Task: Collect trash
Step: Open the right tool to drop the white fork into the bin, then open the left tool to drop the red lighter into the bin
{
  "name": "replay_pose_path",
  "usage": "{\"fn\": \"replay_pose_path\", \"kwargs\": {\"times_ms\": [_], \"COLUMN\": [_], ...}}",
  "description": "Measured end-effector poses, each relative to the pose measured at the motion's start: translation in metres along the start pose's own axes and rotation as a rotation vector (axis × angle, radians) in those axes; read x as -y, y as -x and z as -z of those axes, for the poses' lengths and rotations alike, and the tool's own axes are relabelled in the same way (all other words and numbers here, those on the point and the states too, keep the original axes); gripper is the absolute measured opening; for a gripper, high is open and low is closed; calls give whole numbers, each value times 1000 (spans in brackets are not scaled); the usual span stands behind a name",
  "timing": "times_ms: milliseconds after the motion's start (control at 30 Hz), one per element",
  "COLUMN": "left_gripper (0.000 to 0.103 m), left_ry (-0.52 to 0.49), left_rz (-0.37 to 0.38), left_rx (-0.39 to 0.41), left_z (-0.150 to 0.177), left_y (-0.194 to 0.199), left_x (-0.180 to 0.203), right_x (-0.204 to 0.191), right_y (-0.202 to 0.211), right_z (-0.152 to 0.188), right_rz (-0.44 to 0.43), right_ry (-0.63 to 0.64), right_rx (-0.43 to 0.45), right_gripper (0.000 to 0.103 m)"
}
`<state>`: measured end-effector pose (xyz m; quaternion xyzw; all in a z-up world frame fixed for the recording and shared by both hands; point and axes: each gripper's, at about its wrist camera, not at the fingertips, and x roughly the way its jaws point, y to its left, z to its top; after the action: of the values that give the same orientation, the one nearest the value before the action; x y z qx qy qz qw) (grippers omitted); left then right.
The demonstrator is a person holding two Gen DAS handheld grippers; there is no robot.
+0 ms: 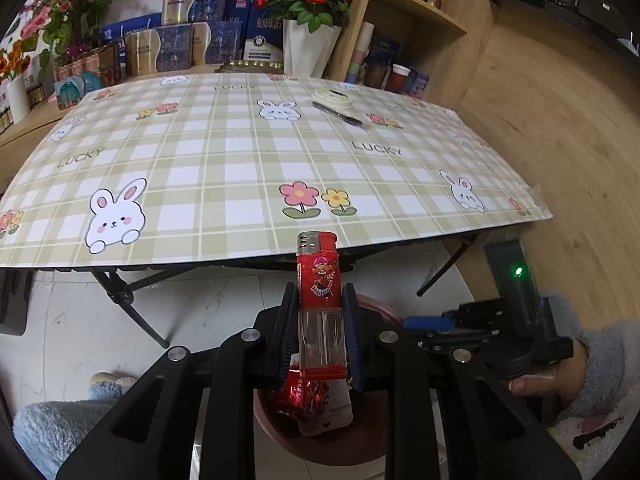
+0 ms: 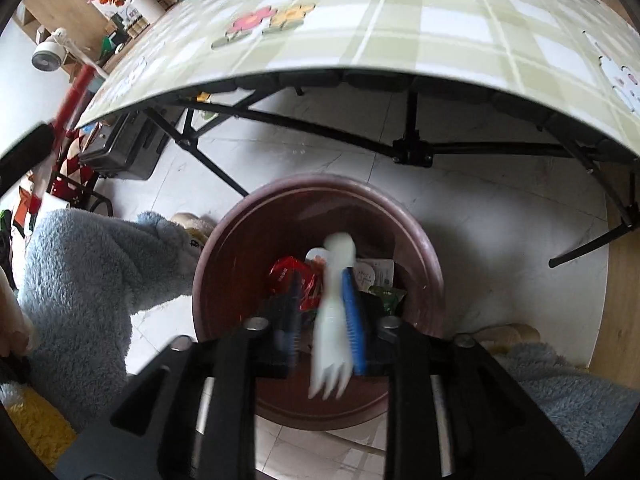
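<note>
My left gripper (image 1: 319,292) is shut on a red lighter (image 1: 318,272), which stands upright between its blue pads, with the clear base low in the jaws. Below it sits a dark pink round bin (image 1: 384,308) on the floor, holding a red wrapper (image 1: 304,396). In the right wrist view my right gripper (image 2: 320,280) hangs over the same bin (image 2: 320,184). Its jaws stand apart, and a blurred white plastic fork (image 2: 334,320) lies loose between them, tines towards the camera, against the right pad. Red wrappers (image 2: 286,276) and a white packet (image 2: 376,274) lie in the bin.
A folding table with a green checked cloth (image 1: 240,152) juts over the bin; its black legs (image 2: 412,152) cross behind it. A tape roll (image 1: 332,98) and a pen (image 1: 338,114) lie at the far side of the table. A person's fluffy blue clothing (image 2: 88,280) flanks the bin. Wooden shelves (image 1: 420,8) stand at the right.
</note>
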<state>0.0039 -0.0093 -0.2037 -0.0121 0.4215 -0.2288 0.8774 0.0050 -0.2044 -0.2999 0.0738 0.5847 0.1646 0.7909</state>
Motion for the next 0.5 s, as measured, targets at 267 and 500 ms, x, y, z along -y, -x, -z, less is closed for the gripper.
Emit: {"fn": "replay_pose_path", "kwargs": {"times_ms": [267, 500], "left_gripper": [22, 22], "left_ry": [-15, -27], "left_rz": [8, 20], "left_rx": [-41, -99], "left_z": [6, 13], "left_y": [-9, -22], "left_x": [6, 11], "right_x": [0, 2], "right_y": [45, 77], "right_z": [-8, -12], "right_rz": [83, 207], "right_ry": [25, 45], "right_rx": [194, 361], "right_gripper": [77, 97]}}
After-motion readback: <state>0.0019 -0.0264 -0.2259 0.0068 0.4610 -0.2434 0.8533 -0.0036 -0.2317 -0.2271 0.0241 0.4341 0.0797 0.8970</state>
